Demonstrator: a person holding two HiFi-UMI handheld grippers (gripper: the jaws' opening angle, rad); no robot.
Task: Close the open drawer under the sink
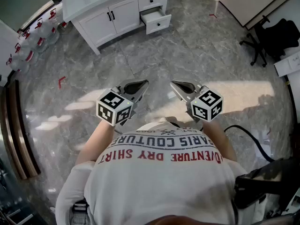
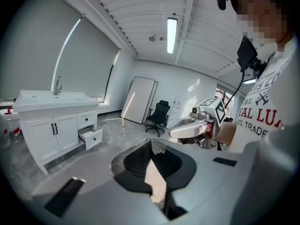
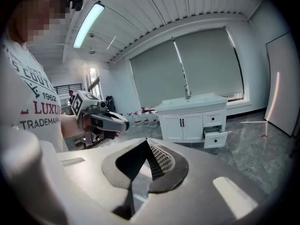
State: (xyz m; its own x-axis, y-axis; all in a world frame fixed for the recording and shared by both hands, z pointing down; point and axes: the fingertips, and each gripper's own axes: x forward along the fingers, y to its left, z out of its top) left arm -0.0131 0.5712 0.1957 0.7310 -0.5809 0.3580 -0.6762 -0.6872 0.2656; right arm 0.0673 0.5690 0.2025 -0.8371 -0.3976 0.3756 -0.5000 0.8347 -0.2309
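Grey marbled stone floor (image 1: 187, 55) stretches between you and the white sink cabinet with black handles (image 1: 117, 13), so nothing is within reach. On the cabinet's right side, the white drawer with a black knob (image 1: 157, 20) stands pulled out, well apart from you. You carry the left gripper (image 1: 144, 83) and right gripper (image 1: 174, 84) at chest height. Both pairs of fingers are pressed together on nothing, which I judge suits pushing the drawer front.

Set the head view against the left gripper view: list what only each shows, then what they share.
Only the head view: the black cable lying on the floor and the red tape marks. Only the left gripper view: the long ceiling strip light and the grey window blind. Both: the white sink cabinet with its open drawer, the black office chair and the right gripper.
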